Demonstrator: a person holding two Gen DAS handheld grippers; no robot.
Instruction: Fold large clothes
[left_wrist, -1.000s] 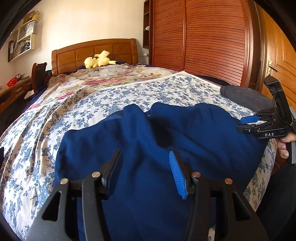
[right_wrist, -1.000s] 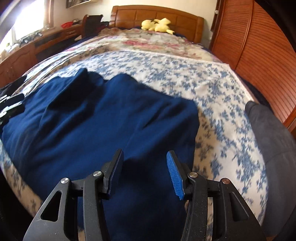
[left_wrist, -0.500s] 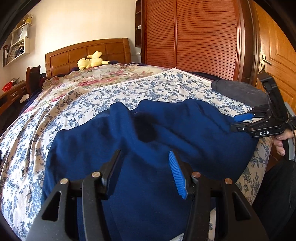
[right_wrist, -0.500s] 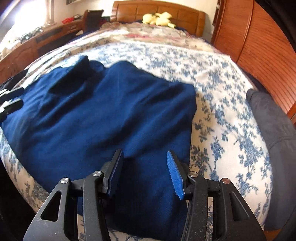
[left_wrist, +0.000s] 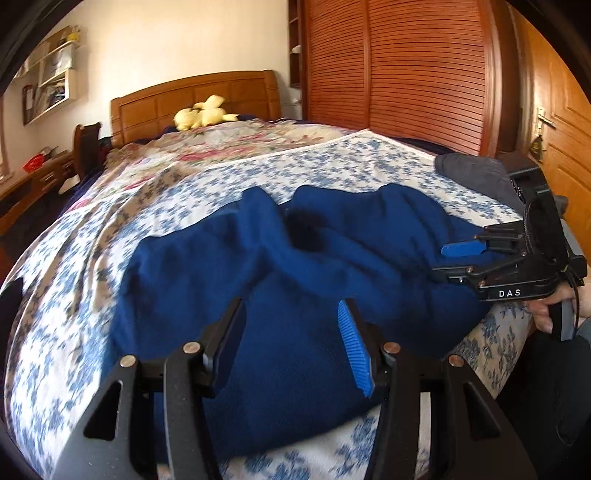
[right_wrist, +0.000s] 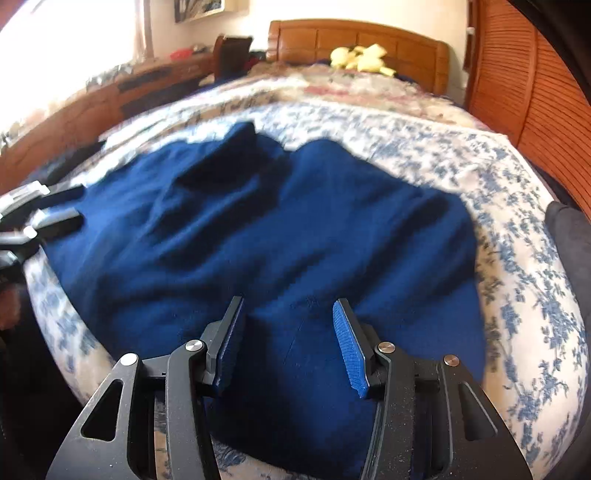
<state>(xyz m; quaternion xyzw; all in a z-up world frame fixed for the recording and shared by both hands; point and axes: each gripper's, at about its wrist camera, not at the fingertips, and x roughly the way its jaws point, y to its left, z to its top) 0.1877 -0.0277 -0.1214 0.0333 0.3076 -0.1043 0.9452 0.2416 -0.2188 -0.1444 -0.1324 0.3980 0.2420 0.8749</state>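
Note:
A large dark blue garment (left_wrist: 280, 295) lies rumpled on the near end of the bed, and it also shows in the right wrist view (right_wrist: 280, 236). My left gripper (left_wrist: 291, 314) is open and empty just above the garment's near left part. My right gripper (right_wrist: 286, 310) is open and empty above its near right part. The right gripper also shows at the right in the left wrist view (left_wrist: 448, 260), over the garment's right edge. The left gripper shows at the left edge of the right wrist view (right_wrist: 62, 208).
The bed has a blue floral sheet (left_wrist: 351, 166) and a wooden headboard (left_wrist: 195, 99) with a yellow plush toy (left_wrist: 203, 116). A grey cushion (left_wrist: 476, 173) lies at the bed's right edge. A louvred wardrobe (left_wrist: 406, 74) stands right, and a desk (right_wrist: 122, 99) left.
Both grippers have drawn back towards the near edge of the bed and tilted down; the bed's near edge now shows below the garment. Both stay open. The garment has not visibly moved.

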